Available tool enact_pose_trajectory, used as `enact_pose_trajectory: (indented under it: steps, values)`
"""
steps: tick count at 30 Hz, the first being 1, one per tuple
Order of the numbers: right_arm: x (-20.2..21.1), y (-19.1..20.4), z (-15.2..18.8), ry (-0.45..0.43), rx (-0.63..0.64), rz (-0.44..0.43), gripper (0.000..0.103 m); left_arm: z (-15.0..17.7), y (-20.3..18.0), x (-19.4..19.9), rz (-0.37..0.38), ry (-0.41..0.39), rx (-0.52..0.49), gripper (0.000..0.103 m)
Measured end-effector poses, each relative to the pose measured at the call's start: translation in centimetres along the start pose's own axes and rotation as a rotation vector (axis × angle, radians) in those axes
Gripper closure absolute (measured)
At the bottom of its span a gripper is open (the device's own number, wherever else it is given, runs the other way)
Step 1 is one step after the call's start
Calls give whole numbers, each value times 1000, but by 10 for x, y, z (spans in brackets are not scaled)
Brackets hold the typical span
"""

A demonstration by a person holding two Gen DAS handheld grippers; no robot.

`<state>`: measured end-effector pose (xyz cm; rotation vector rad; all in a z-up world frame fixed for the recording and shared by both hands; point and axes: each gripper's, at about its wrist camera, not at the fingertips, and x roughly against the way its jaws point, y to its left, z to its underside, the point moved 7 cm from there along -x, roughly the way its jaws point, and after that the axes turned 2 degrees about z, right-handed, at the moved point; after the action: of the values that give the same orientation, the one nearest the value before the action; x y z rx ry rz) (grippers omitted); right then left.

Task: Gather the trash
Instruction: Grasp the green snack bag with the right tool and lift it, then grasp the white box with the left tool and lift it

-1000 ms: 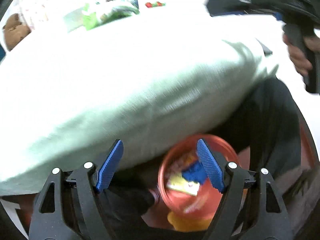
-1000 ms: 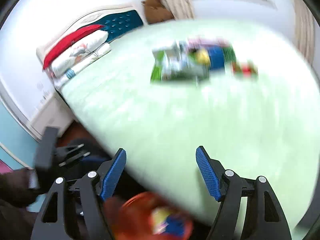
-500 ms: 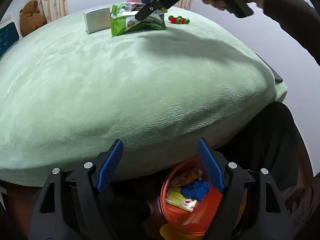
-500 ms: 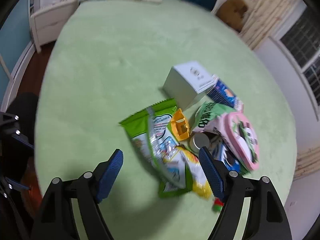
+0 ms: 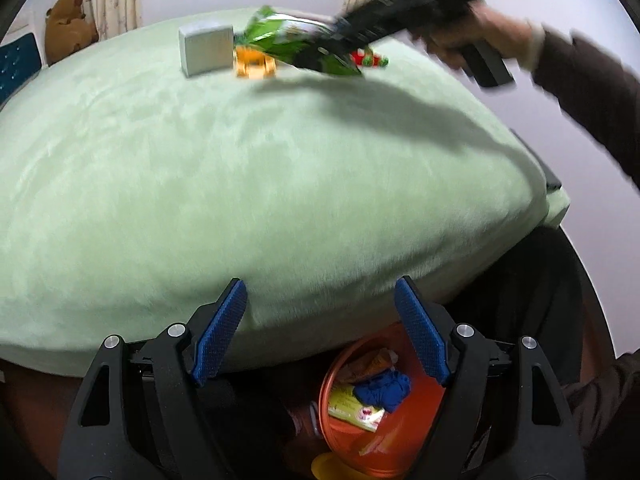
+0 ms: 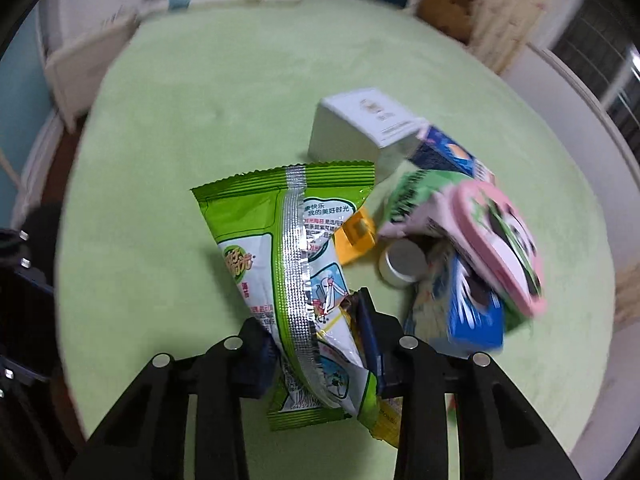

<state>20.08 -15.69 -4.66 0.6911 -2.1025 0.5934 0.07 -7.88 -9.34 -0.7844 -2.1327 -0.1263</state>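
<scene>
Since a moment ago the right gripper [image 6: 320, 344] has clenched its jaws on the green snack bag [image 6: 288, 248]; left gripper [image 5: 320, 336] jaws released.

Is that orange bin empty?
No. The bin holds a blue wad and wrappers.

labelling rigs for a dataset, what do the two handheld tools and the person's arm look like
Both are matte black plastic frames with triangular cut-outs and silver screw heads. The left tool has blue, finely textured finger pads. The right tool shows the same dark blue pads, mostly hidden, and a black pistol-style handle. The right hand is bare, with a dark brown sleeve over a pale cuff. No cables visible.
</scene>
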Motion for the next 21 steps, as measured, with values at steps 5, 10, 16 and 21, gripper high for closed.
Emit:
enact_pose_trajectory:
  steps: [5,10,16,21]
  values:
    - [42,10,41,-121,-206,-27,68,-37,17,12,-55,-70,10,28]
    - [61,23,92,-181,-387,-1,67,-93,48,2,-91,-121,92,28]
    - [74,22,130,-249,-553,36,67,-155,79,-23,-152,-147,153,28]
    - [78,19,134,-297,-618,45,67,-202,108,-54,-181,-146,235,28]
